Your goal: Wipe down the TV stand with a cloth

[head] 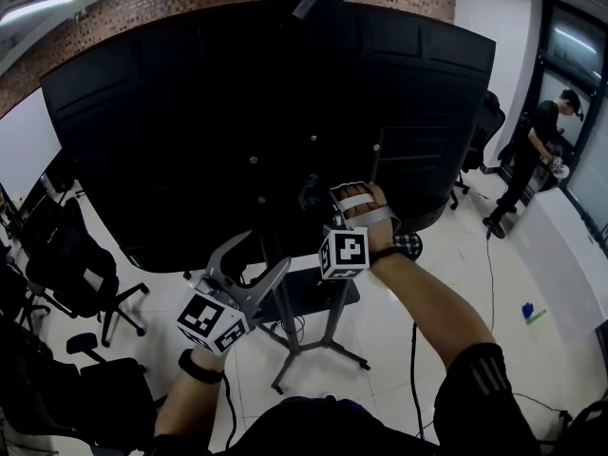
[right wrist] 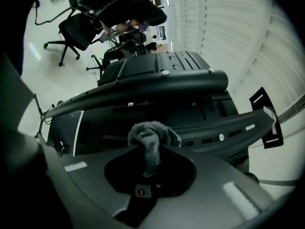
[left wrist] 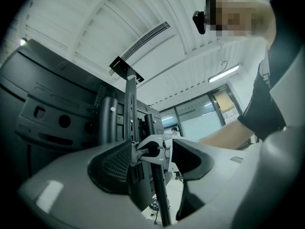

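The right gripper (right wrist: 148, 162) is clamped on a grey cloth (right wrist: 152, 136), which bunches up just past its jaws, close to the black back of the TV (head: 237, 112). Lower left, the left gripper (head: 252, 259) has its jaws apart, with the TV stand (left wrist: 159, 190) post showing between them.

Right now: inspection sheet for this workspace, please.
Surface: metal-legged TV stand on the pale tiled floor; dirt cannot be judged.
Job's things: crumpled grey cloth, close to the large black TV back.
Clutter: small blue-green item on the floor.
Grippers: right claw shut on the cloth; left claw open, with the black stand pole in line with its gap.
Cables: black cable across the floor at right.
Surroundings: black office chairs, a person standing far right.
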The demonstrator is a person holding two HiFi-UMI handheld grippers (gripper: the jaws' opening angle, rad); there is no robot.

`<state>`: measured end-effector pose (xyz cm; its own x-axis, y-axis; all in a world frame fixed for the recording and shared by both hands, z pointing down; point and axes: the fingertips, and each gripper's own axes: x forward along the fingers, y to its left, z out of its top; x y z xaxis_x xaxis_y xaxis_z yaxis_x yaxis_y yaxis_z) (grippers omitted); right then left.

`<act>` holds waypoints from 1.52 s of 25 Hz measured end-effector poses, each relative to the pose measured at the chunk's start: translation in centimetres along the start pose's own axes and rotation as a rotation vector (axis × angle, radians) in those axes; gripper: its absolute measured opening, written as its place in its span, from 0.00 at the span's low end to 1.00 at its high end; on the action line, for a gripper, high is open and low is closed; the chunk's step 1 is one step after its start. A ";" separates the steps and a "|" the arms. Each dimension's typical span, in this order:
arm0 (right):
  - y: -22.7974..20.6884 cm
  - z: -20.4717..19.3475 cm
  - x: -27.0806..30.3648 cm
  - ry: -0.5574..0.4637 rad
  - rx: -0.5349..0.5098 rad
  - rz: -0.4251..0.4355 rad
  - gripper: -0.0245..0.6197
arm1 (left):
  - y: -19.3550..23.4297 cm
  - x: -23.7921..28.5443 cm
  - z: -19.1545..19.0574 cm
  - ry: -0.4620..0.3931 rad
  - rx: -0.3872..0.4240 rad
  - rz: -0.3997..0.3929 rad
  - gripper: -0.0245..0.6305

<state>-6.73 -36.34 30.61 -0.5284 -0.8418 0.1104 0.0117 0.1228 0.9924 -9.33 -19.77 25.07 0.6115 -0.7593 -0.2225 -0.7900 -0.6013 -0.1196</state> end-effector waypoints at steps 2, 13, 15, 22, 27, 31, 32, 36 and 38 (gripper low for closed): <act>1.4 -0.2 0.1 0.008 0.004 0.019 0.09 | -0.2 0.0 -0.5 0.007 -0.006 -0.002 0.49; 8.3 -0.5 1.1 0.016 0.057 0.114 0.09 | -0.4 0.0 -3.6 0.055 -0.047 -0.003 0.49; 9.1 -0.6 1.2 0.017 0.063 0.126 0.09 | -0.4 0.0 -4.3 0.059 -0.057 -0.005 0.49; 7.4 0.3 -0.3 -0.073 0.316 0.168 0.09 | -0.4 0.8 -5.3 0.057 -0.063 -0.019 0.49; 0.6 -0.6 -3.7 -0.194 0.598 0.077 0.09 | -0.6 2.5 -3.2 0.036 -0.024 -0.035 0.49; -4.0 -1.9 -6.4 -0.252 0.612 -0.020 0.09 | -1.4 4.3 -1.5 0.001 -0.008 -0.072 0.49; -5.1 -2.2 -7.1 -0.268 0.609 -0.044 0.09 | -1.7 4.7 -1.0 -0.010 -0.003 -0.083 0.49; -9.6 -4.1 -10.0 -0.305 0.639 -0.150 0.09 | -2.7 6.7 0.6 -0.047 0.016 -0.120 0.49; -11.6 -5.7 -10.9 -0.298 0.638 -0.199 0.09 | -3.1 7.8 1.1 -0.060 0.023 -0.139 0.49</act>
<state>3.76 -31.56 18.20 -0.6785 -0.7127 -0.1781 -0.5571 0.3411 0.7572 -2.16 -23.51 22.63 0.7121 -0.6525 -0.2592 -0.6991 -0.6933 -0.1752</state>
